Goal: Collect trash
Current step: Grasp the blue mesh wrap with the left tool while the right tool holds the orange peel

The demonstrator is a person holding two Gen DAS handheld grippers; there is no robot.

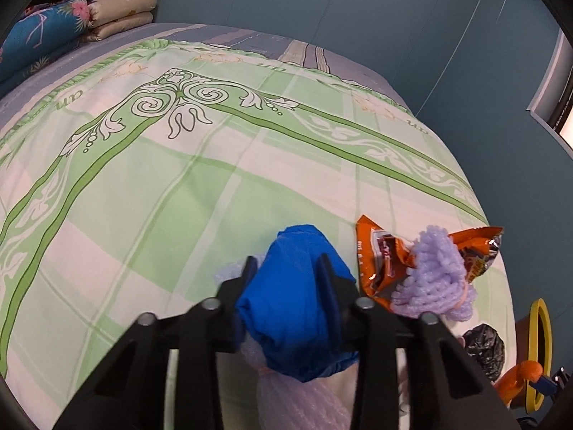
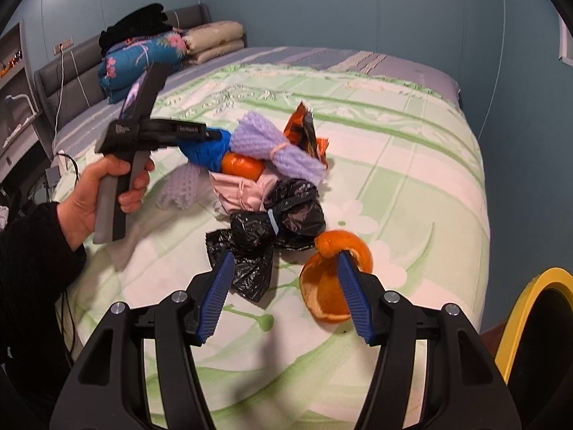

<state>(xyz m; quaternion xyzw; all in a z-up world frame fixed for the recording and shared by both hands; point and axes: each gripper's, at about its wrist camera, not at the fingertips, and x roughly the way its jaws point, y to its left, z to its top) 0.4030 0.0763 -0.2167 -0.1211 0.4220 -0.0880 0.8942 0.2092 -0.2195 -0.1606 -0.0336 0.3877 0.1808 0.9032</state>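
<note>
Wide bed point(image 2: 412, 165) under a pale green and cream checked cover with scroll pattern, set against blue-grey walls. At the far head end, stack of folded bedding point(image 2: 172, 53): blue floral quilt, beige quilts, something black on top.

At the right edge, near the bed's foot: yellow-rimmed round bin point(image 2: 526, 308), only partly in frame.

Black handheld left gripper point(image 1: 286, 268), held in a bare left hand point(image 2: 104, 193) with a dark sleeve, reaching in from the left; jaws clamped on a crumpled blue plastic bag point(image 1: 297, 308) at the near end of the trash heap. Beneath the blue bag, pale lilac foam netting point(image 1: 304, 401) tied with a rubber band.

Black right gripper point(image 2: 283, 268) with blue ribbed pads point(image 2: 215, 301), low over the bedcover; jaws spread wide, nothing between them, right fingertip just at the orange peel.

Trash heaped mid-bed, pieces touching: knotted black plastic bag point(image 2: 261, 236) nearest the right gripper, pink crumpled cloth-like item point(image 2: 240, 193) behind it, second bundle of lilac foam netting point(image 2: 272, 143) on top, torn orange snack wrapper point(image 2: 304, 129) at the far side, whole orange fruit point(image 2: 241, 166) tucked between blue bag and pink item.

Curled orange peel point(image 2: 333, 279) lying apart from the heap, just right of the black bag.
</note>
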